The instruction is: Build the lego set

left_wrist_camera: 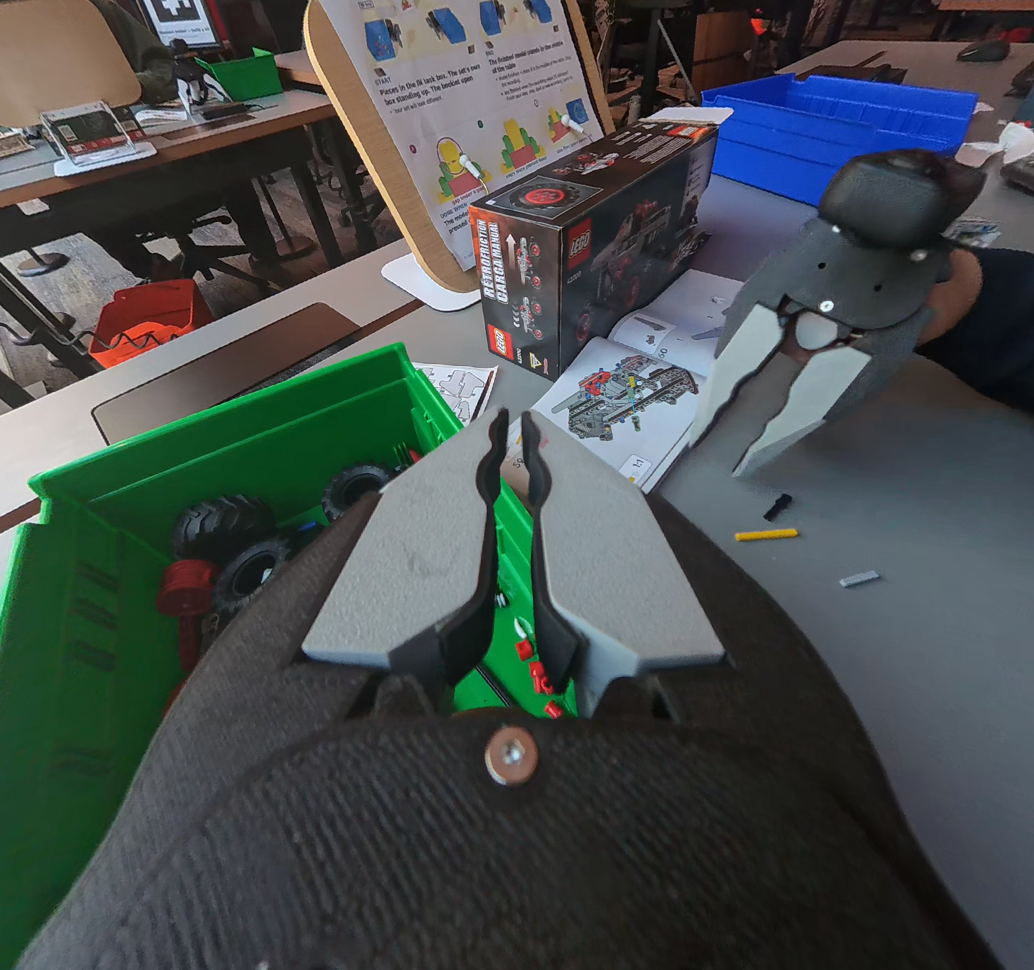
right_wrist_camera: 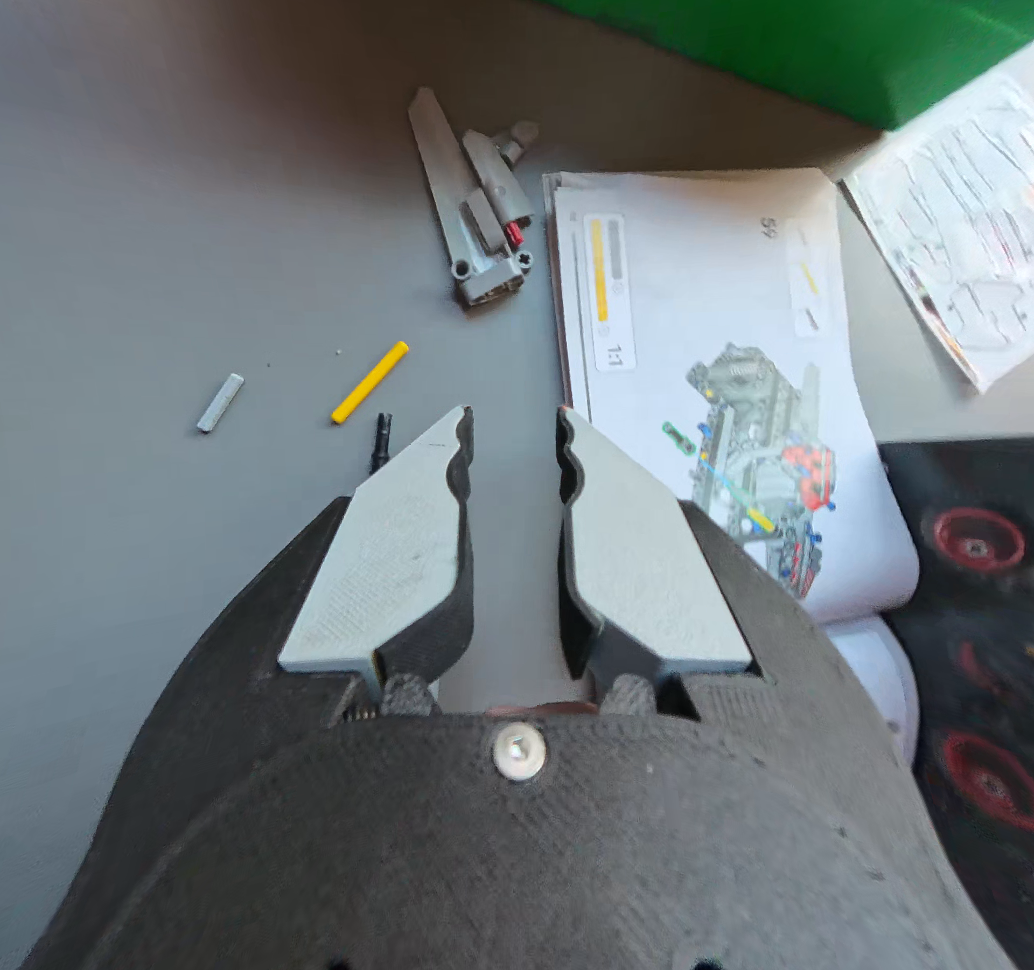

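Note:
My left gripper (left_wrist_camera: 515,421) hangs over the right rim of the green bin (left_wrist_camera: 235,434). Its jaws stand a narrow gap apart with nothing between them. The bin holds black tyres (left_wrist_camera: 224,523), a red wheel hub (left_wrist_camera: 187,588) and small red pieces. My right gripper (right_wrist_camera: 513,411) is open and empty just above the grey table, and it also shows in the left wrist view (left_wrist_camera: 719,456). Ahead of it lie a black pin (right_wrist_camera: 380,442), a yellow axle (right_wrist_camera: 370,382), a small grey axle (right_wrist_camera: 220,403) and a grey built sub-assembly (right_wrist_camera: 475,204). The open booklet (right_wrist_camera: 727,383) lies to their right.
The black set box (left_wrist_camera: 587,271) stands behind the booklet, with a sticker sheet (left_wrist_camera: 464,389) beside the bin. A blue bin (left_wrist_camera: 839,120) sits at the back right. An instruction board (left_wrist_camera: 447,76) stands behind the box. The table edge runs along the far left. There is about 20 cm between the tips of the two grippers. The yellow axle (right_wrist_camera: 370,382) is about 4 cm from my right fingertips. It is also in sight in the left wrist view (left_wrist_camera: 767,533).

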### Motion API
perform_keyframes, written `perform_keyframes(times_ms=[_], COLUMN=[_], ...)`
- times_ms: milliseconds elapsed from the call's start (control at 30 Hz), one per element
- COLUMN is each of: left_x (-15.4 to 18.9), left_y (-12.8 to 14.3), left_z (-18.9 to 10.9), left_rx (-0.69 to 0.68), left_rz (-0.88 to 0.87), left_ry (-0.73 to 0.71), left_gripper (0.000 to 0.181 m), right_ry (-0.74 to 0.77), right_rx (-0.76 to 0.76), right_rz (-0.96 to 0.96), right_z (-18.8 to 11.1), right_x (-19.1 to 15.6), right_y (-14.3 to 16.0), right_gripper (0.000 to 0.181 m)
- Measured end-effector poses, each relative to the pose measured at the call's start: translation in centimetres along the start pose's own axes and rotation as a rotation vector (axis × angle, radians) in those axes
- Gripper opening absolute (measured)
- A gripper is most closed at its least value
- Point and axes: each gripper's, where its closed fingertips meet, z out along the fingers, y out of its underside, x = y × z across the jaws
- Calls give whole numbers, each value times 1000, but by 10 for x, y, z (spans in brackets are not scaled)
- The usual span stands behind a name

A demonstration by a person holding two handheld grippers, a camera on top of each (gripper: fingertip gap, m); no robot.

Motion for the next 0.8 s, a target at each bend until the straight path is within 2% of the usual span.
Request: perform_keyframes(times_ms=[167,300,467,600,800], left_x=[6,11,14,14,13], left_y=[2,6,8,5,10], left_z=[3,7,10,10,14], left_rx=[-11,-28,-28,-5,-17], left_rz=[18,42,82,83,60], left_ry=[11,15,5,1,12], left_gripper=[9,16,23,23,24], right_ry=[21,98,183,285,370], right_rx=[180,254,426,522,581], right_rz=[133,195,222,222,250], right_z=[-17,-24,-46,-64,-83], right_x=[8,22,27,36,48], right_y=[6,9,-7,-14,-11], right_gripper=[25,22,13,15,24])
